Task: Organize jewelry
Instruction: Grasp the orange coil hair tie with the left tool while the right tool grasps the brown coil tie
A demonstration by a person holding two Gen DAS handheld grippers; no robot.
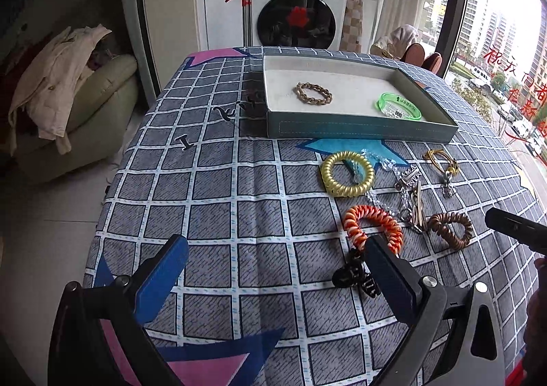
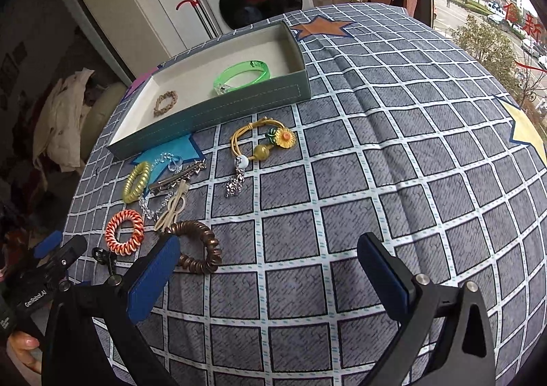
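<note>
Left tool (image 1: 273,264) low in the left wrist frame, blue pads spread wide apart, nothing between them; right pad (image 1: 383,269) overlapping the black hair claw (image 1: 347,275) and the lower edge of the orange-and-white coil tie (image 1: 372,225). Right tool (image 2: 268,263) at the bottom of the right wrist frame, likewise wide apart and holding nothing; left pad (image 2: 155,280) just in front of the brown coil tie (image 2: 201,249).

Teal box (image 1: 359,129) in the upper centre of the left wrist frame, on the checked cloth-covered surface (image 1: 222,181). Inside: a tan braided bracelet (image 1: 314,93) toward its middle and a green translucent bangle (image 1: 400,106) toward its right end.

Loose on the cloth in front of the box, right of centre in the left wrist frame: a yellow coil tie (image 1: 347,174), a clear bead chain (image 1: 383,181) running under and beside it, a silver clip (image 1: 408,177) and a pale looped piece (image 1: 417,208). In the right wrist frame, near centre, a yellow cord bracelet with a sunflower charm (image 2: 263,143), apart from the rest of the cluster.

Washing machine (image 1: 297,6) behind the surface, top centre. Sofa with a pale garment (image 1: 58,85) at the left edge.
</note>
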